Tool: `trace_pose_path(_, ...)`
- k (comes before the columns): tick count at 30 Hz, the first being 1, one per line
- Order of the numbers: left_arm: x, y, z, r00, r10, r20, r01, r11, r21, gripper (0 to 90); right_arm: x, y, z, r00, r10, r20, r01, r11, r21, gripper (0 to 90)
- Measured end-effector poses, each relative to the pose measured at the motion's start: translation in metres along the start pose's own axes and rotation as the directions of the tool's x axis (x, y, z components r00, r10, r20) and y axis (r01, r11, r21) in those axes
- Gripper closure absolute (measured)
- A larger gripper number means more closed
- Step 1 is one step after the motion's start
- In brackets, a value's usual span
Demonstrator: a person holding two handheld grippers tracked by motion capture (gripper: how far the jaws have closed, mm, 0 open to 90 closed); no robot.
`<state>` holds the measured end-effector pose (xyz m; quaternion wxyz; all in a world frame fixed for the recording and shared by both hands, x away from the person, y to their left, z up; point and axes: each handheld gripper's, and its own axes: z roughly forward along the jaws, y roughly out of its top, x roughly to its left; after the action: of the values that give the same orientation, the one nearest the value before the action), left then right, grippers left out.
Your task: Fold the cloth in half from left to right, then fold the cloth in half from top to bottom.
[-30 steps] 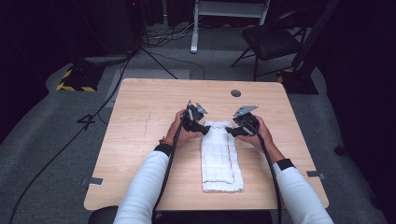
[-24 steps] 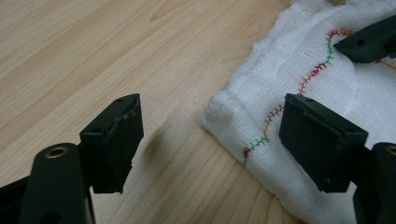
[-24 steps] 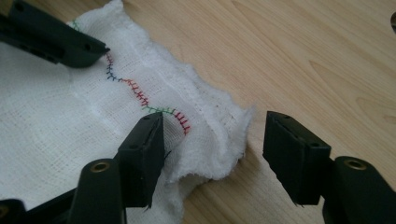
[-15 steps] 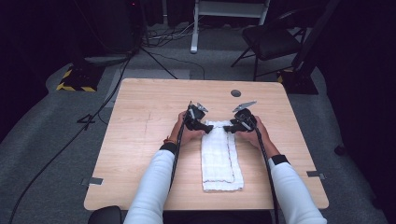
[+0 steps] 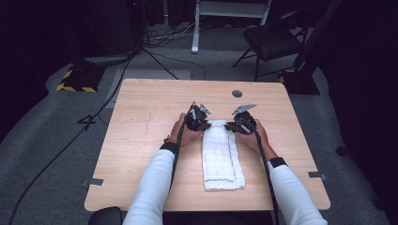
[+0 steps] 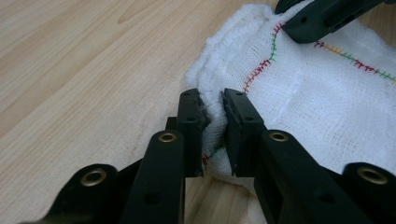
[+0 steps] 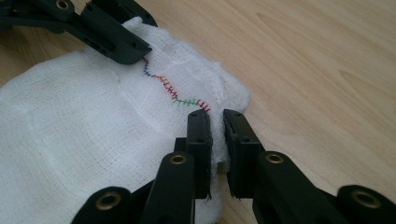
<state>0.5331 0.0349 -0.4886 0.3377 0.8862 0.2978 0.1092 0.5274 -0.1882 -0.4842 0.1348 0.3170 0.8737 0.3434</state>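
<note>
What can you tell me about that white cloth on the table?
The white cloth looks like loosely woven gauze, folded into a long strip with multicoloured stitching along one hem. It lies flat on the wooden table, lengthwise toward the person. The left gripper and right gripper each pinch a far corner, bunching it.

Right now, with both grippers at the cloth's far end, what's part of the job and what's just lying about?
In the job:
- white cloth
- left gripper, shut on a cloth corner
- right gripper, shut on the other corner
- table

Lying about:
- chair
- floor cables
- round grommet in the tabletop
</note>
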Motion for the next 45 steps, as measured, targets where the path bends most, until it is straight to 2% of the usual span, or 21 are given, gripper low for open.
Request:
trace_pose_path(3, 0.001, 0.002, -0.001, 0.9996, 0.008, -0.027, -0.008, 1.0000, 0.004, 79.5, 0.003, 0.003, -0.002, 0.9999, -0.007, 0.012, 0.008, 1.000, -0.030, 82.4)
trace_pose_path(5, 0.002, 0.002, -0.003, 0.9993, -0.002, -0.037, 0.001, 0.9999, -0.012, 79.6, 0.004, 0.004, -0.002, 0.9995, -0.020, 0.023, 0.020, 0.999, -0.030, 82.5)
trace_pose_path(9, 0.003, 0.003, -0.008, 0.9978, 0.005, -0.067, -0.007, 0.9996, -0.029, 80.2, 0.006, 0.007, -0.003, 0.9990, -0.025, 0.038, 0.026, 0.999, -0.044, 82.6)
trace_pose_path(11, 0.004, 0.004, -0.009, 0.9978, 0.002, -0.066, -0.005, 0.9990, -0.045, 80.4, 0.008, 0.009, -0.004, 0.9983, -0.030, 0.049, 0.033, 0.998, -0.047, 82.7)
trace_pose_path(14, 0.007, 0.005, -0.013, 0.9986, -0.018, -0.050, 0.015, 0.9971, -0.074, 80.4, 0.007, 0.011, -0.009, 0.9989, -0.026, 0.038, 0.029, 0.996, -0.079, 82.7)
trace_pose_path(19, 0.010, 0.008, -0.020, 0.9983, -0.035, -0.047, 0.030, 0.9933, -0.112, 79.9, 0.006, 0.018, -0.016, 0.9972, -0.037, 0.065, 0.043, 0.994, -0.098, 82.7)
trace_pose_path(24, 0.009, 0.012, -0.030, 0.9979, -0.011, -0.064, 0.003, 0.9929, -0.119, 80.4, 0.008, 0.024, -0.020, 0.9957, -0.041, 0.084, 0.050, 0.992, -0.113, 82.8)
trace_pose_path(27, 0.005, 0.011, -0.034, 0.9978, -0.013, -0.065, 0.004, 0.9904, -0.138, 80.3, 0.010, 0.026, -0.025, 0.9950, -0.047, 0.088, 0.058, 0.990, -0.125, 82.8)
trace_pose_path(33, -0.003, 0.013, -0.043, 0.9983, 0.012, -0.057, -0.021, 0.9883, -0.151, 80.3, 0.014, 0.024, -0.035, 0.9942, -0.061, 0.088, 0.074, 0.987, -0.143, 82.8)
trace_pose_path(35, -0.006, 0.015, -0.044, 0.9974, 0.032, -0.065, -0.041, 0.9885, -0.146, 80.4, 0.015, 0.022, -0.040, 0.9949, -0.064, 0.078, 0.075, 0.985, -0.153, 82.8)
trace_pose_path(37, -0.010, 0.016, -0.048, 0.9967, 0.056, -0.058, -0.065, 0.9866, -0.150, 80.3, 0.017, 0.020, -0.044, 0.9943, -0.073, 0.077, 0.085, 0.985, -0.154, 82.8)
trace_pose_path(45, -0.016, 0.013, -0.064, 0.9959, 0.087, -0.025, -0.090, 0.9797, -0.179, 80.4, 0.023, 0.015, -0.058, 0.9949, -0.091, 0.043, 0.097, 0.978, -0.183, 82.8)
